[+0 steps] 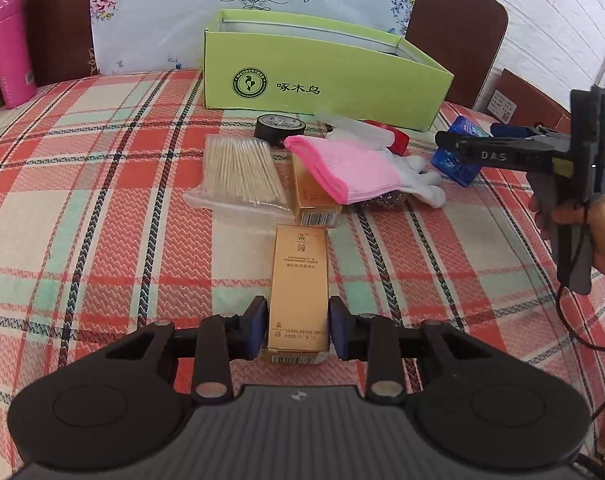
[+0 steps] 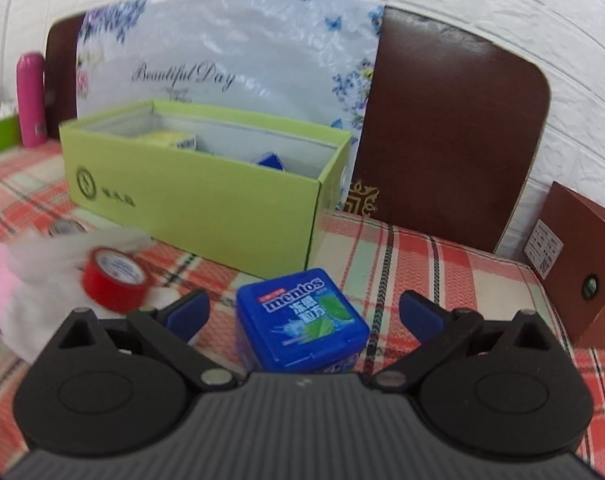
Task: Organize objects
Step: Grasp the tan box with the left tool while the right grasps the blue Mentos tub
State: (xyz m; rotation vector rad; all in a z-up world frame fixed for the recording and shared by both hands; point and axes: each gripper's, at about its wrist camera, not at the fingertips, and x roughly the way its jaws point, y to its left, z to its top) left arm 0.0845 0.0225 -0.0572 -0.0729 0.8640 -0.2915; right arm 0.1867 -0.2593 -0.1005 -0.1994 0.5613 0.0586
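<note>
plaid tablecloth [image 1: 102, 200] | left gripper [image 1: 298, 328] pinching gold carton [image 1: 298, 280] | right gripper [image 2: 302, 312] straddling mentos box [image 2: 302, 320]

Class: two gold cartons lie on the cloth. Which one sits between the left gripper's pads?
The nearer gold carton, lying alone between the left gripper; the farther gold carton lies partly under the pink glove.

Bright even light, soft shadows; right view blurred (fisheye-bent edges).

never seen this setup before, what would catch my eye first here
The bright green box at the back of the plaid table stands out first. In front of it lies a pink glove among clutter. Nearest, the left gripper straddles a gold carton, and the right gripper stands open around a blue mint tin.
</note>
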